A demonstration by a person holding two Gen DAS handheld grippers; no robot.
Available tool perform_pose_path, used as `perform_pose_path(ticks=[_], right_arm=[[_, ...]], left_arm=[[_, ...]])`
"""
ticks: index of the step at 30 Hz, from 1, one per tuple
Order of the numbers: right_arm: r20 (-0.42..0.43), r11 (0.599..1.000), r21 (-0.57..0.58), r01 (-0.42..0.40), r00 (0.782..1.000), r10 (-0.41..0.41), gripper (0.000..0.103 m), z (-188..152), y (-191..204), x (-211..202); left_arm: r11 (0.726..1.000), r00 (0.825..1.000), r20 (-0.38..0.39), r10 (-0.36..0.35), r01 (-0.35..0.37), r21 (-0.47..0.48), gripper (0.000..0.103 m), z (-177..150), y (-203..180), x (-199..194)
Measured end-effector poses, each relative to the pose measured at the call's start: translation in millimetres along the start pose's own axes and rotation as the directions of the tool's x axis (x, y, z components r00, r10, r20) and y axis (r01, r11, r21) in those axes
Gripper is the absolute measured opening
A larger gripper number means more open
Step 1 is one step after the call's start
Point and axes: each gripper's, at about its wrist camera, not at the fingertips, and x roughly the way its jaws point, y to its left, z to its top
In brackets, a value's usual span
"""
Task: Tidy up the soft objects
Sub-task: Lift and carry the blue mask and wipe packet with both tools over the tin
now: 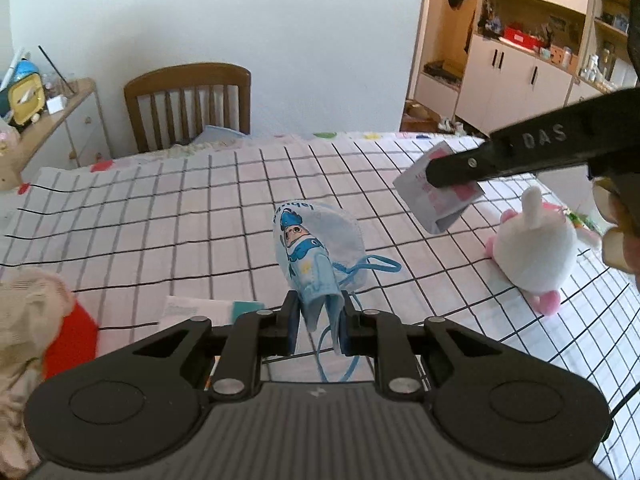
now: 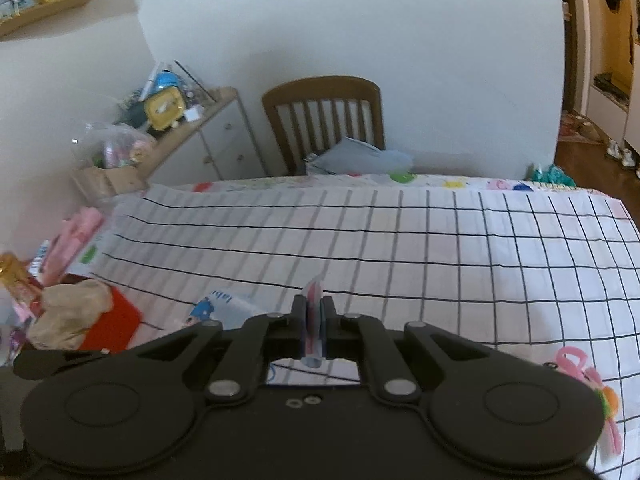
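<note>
My left gripper [image 1: 319, 310] is shut on a light blue child's face mask [image 1: 314, 248] with a cartoon print, held above the checked tablecloth [image 1: 168, 208]; its blue ear loops hang down. My right gripper [image 2: 313, 322] is shut on a small pink and white packet [image 2: 313, 300], seen edge-on between the fingers. In the left wrist view the right gripper [image 1: 434, 178] holds this packet [image 1: 438, 200] above the table at the right. A white plush rabbit [image 1: 534, 254] with pink feet lies on the table under it.
A beige plush on a red piece [image 1: 36, 320] sits at the left edge, also in the right wrist view [image 2: 76, 314]. A wooden chair [image 1: 188, 104] stands behind the table. A pink flower toy [image 2: 596, 392] lies at the right. A paper packet [image 1: 200, 310] lies near my left gripper.
</note>
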Motion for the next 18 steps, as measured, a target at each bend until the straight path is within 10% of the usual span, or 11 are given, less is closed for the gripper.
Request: perform_pose_path(ticks=[18], right_arm=[[0.03, 0.987, -0.09, -0.135, 0.99, 0.139, 0.006, -2.0, 98.2, -41.8]], left_arm=[[0.995, 0.995, 0.055, 0.08, -0.077, -0.061, 0.019, -19.3, 56.7, -98.0]])
